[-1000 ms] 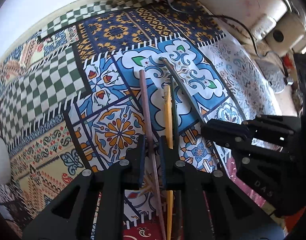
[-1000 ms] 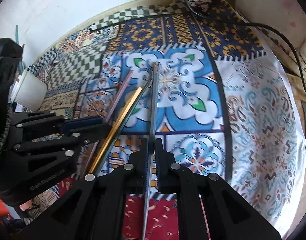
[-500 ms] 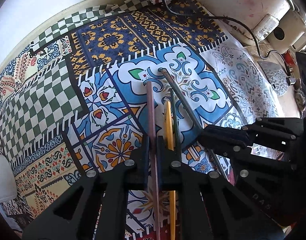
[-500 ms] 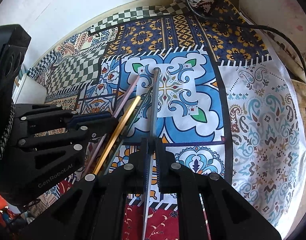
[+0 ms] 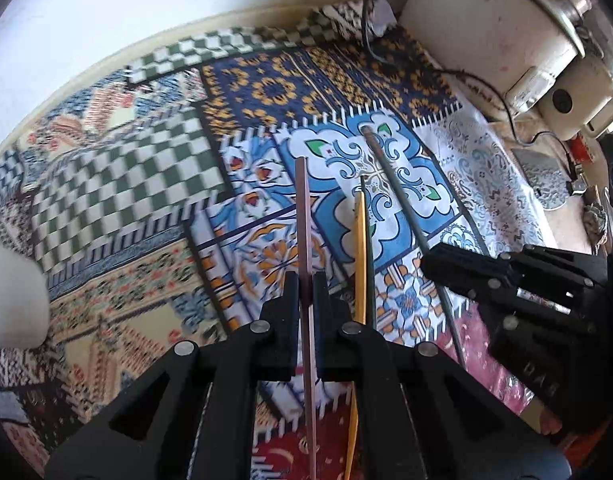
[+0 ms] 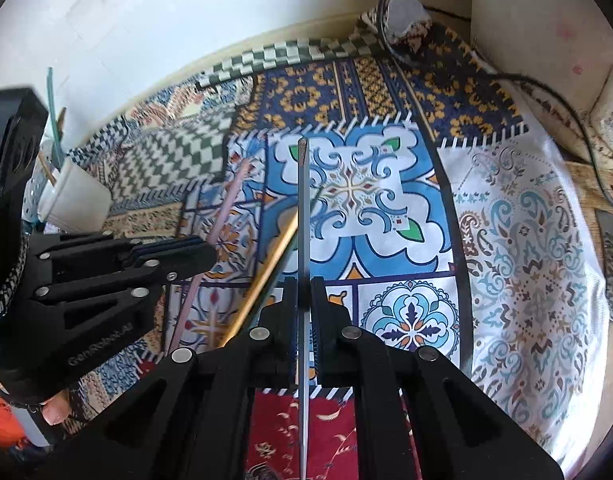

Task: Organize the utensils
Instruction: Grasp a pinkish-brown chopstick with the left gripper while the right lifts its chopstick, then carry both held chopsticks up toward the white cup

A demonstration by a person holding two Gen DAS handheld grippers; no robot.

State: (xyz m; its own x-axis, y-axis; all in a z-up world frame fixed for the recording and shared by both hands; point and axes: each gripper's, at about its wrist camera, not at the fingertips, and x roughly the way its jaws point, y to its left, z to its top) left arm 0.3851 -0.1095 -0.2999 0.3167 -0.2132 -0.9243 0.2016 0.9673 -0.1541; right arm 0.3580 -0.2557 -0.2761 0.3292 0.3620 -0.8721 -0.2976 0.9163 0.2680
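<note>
Left gripper (image 5: 306,280) is clenched on a pink chopstick (image 5: 302,208), whose far end points away over the patterned cloth (image 5: 118,184) on the desk. Just right of it, a yellow chopstick (image 5: 360,248) and a dark green chopstick (image 5: 369,256) lie side by side on the cloth. Farther right, the right gripper (image 6: 304,288) grasps a grey chopstick (image 6: 302,208). A white cup (image 6: 74,200) stands at the far left.

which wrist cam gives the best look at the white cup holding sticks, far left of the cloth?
Right wrist. The white cup sits behind the left gripper, with its rim and the sticks in it visible. The left wrist view catches only a blurred white edge at the frame's left border, contents unseen.
</note>
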